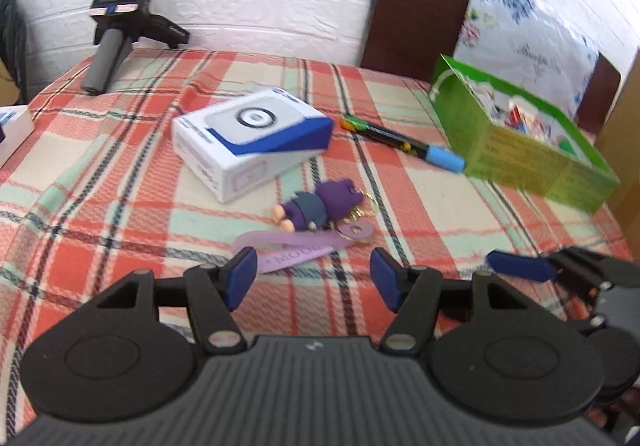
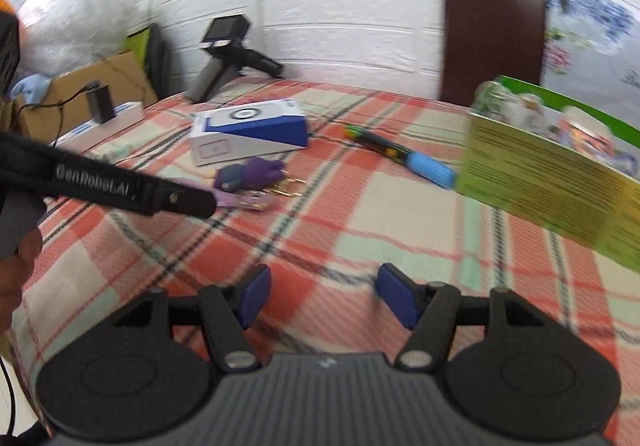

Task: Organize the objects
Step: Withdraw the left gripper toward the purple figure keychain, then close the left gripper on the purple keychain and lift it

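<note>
plaid cloth (image 1: 120, 181), purple keychain (image 1: 320, 205) just beyond parted left tongs (image 1: 313, 278)

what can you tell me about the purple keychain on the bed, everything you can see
The purple keychain is a small rubbery-looking figure in purple with a grey-blue middle and pale feet, lying on its side on the plaid cloth. Gold-coloured rings and a round lilac tag sit at its head end, and a flat lilac strap with lettering runs from there. It lies just in front of the white and blue box, apart from it. Neither gripper touches it.
</note>
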`<state>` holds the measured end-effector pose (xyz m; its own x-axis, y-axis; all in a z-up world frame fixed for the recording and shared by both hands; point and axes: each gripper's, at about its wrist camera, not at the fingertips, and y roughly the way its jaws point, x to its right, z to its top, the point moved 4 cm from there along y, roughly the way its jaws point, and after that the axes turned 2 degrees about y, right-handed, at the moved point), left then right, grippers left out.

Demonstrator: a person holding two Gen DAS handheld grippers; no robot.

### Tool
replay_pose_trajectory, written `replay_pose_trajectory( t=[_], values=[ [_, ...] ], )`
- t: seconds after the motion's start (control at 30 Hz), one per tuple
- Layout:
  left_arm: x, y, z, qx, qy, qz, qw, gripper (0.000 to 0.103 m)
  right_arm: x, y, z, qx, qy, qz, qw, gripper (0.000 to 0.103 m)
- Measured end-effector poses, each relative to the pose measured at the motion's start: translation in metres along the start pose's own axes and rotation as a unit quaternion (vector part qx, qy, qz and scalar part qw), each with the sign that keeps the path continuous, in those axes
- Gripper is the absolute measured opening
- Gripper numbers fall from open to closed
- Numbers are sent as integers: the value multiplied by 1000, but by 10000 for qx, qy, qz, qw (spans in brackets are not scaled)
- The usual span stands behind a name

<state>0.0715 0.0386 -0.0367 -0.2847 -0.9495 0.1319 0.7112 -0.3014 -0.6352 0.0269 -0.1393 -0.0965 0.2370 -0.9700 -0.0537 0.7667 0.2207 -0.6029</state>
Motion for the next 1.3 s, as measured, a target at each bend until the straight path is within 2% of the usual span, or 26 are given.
replay_pose_trajectory(
  t=[0.13,0.23,0.33,0.4,0.47,0.53,0.6,0.63,0.73,0.77,0.8,0.83,0.93,1.07,1.17,1.3],
  values=[
    [-15,-8,12,278,-161,137,9994,68,-15,16,15,45,-464,192,9987,63],
    [-34,-1,18,183,-462,260,9984,70,-21,30,30,149,-722,340,9967,71],
    [-43,4,17,41,-714,-143,9973,71,-30,50,41,75,-1037,614,9927,73],
    [-36,8,16,-81,-518,-421,9977,77,-36,63,44,-19,-1328,781,9881,77],
    [-28,13,14,-136,-282,-504,9982,80,-38,74,48,-34,-1442,918,9853,85],
    [-25,21,12,-233,-219,-519,9981,82,-37,83,51,-115,-1409,1116,9837,85],
    [-30,27,12,-263,-399,-574,9972,83,-34,89,52,-186,-1305,1277,9830,84],
    [-33,30,12,-267,-520,-629,9963,83,-32,90,52,-211,-1231,1362,9828,83],
    [-36,35,16,-178,-764,-783,9938,83,-30,84,50,-180,-1131,1530,9816,57],
    [-35,36,17,-165,-817,-806,9933,80,-31,82,49,-169,-1106,1574,9812,45],
    [-34,37,17,-177,-833,-862,9926,75,-34,81,49,-167,-1101,1581,9811,20],
    [-33,37,17,-193,-835,-830,9929,72,-36,78,48,-162,-1080,1597,9811,17],
    [-31,34,14,-180,-853,-812,9929,60,-42,66,40,-111,-938,1533,9837,12],
    [-27,24,8,-261,-1091,-1115,9874,57,-46,40,26,-8,-834,1501,9851,11],
    [-8,13,11,-171,-889,-1222,9884,57,-45,17,20,198,-916,1345,9865,11],
    [22,4,33,46,-598,-1453,9876,57,-35,-13,22,657,-1062,947,9876,11]
  ],
)
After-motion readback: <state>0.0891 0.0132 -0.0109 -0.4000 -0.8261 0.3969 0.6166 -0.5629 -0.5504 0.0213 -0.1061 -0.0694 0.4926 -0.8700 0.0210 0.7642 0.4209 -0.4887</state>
